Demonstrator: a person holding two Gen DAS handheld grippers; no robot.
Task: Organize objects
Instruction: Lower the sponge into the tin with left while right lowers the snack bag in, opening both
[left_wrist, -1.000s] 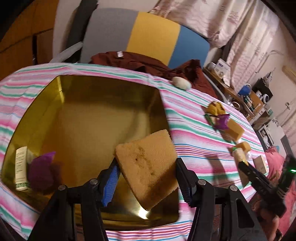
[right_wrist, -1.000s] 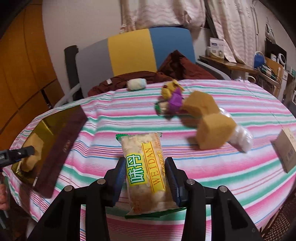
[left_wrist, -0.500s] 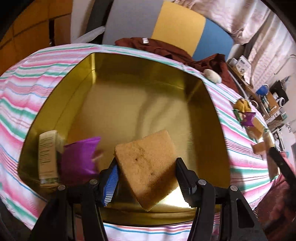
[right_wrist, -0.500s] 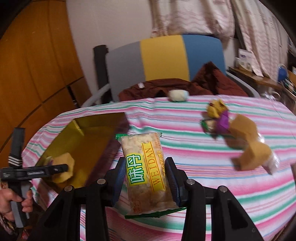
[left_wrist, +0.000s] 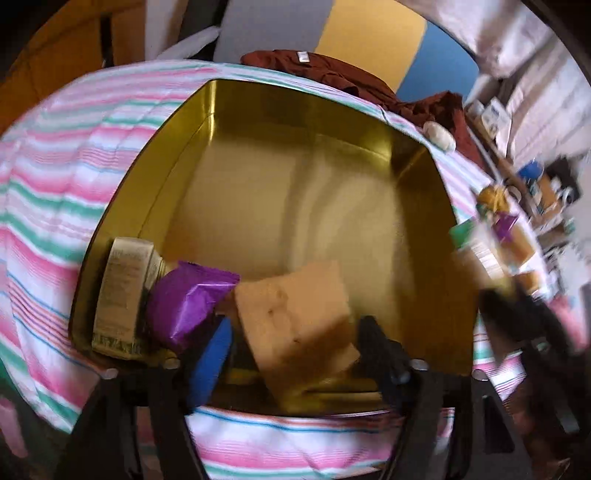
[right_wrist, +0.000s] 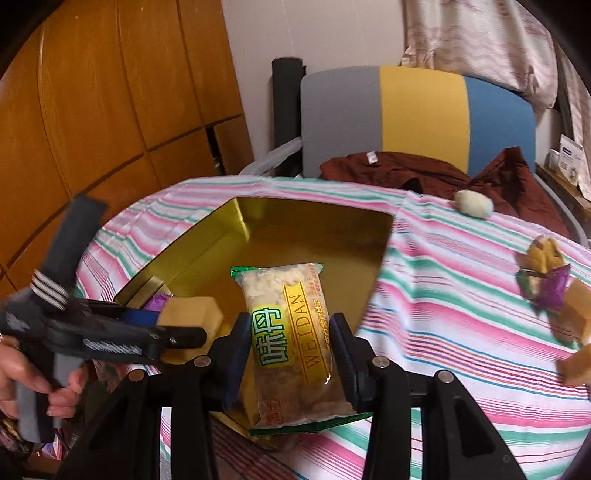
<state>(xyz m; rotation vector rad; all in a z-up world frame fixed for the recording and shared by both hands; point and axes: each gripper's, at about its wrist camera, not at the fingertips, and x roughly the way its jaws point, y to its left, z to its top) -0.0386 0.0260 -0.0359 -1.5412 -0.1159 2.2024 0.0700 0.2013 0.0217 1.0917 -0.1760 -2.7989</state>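
Striped pink-green-white cloth covers the worktop (right_wrist: 424, 295), wood panelling and a grey/yellow/blue chair back (right_wrist: 417, 110) behind. Landmark: gold tin (left_wrist: 155, 173), square, glossy metal, shallow walls, open top.

Change over the last second: both grippers have come in from over the cloth to over the tin. Left gripper (left_wrist: 295, 354) was above the tin's near right corner, is now low inside near its front wall; the tan sponge block (left_wrist: 295, 325) hangs just above the tin floor, beside the purple wrapper. Right gripper (right_wrist: 288, 343) was out over the cloth well right of the tin and now sits at the tin's front edge, snack pack (right_wrist: 288, 321) projecting over the tin's interior. Meaning: both items look ready for drop-off, release not yet done.

Left fingers closed about the sponge, block tilted, pinched on two side faces. Right fingers clamped on the snack pack's long sides, narrow gap.

Already in the tin, front-left corner: cream printed tube (left_wrist: 122, 291), cylindrical, lying down; purple wrapper (left_wrist: 188, 302), crinkly foil, touching the tube.

Materials: sponge porous, soft, squarish; snack pack clear plastic, yellow label, lumpy crumbly contents, pillow shape, likely crushable.

Right of the tin on the cloth, blurred: white oval lump (right_wrist: 472, 203), yellow and purple wrapped bits (right_wrist: 543, 273), more tan blocks (right_wrist: 576, 306). Plenty left to collect, judging by that.
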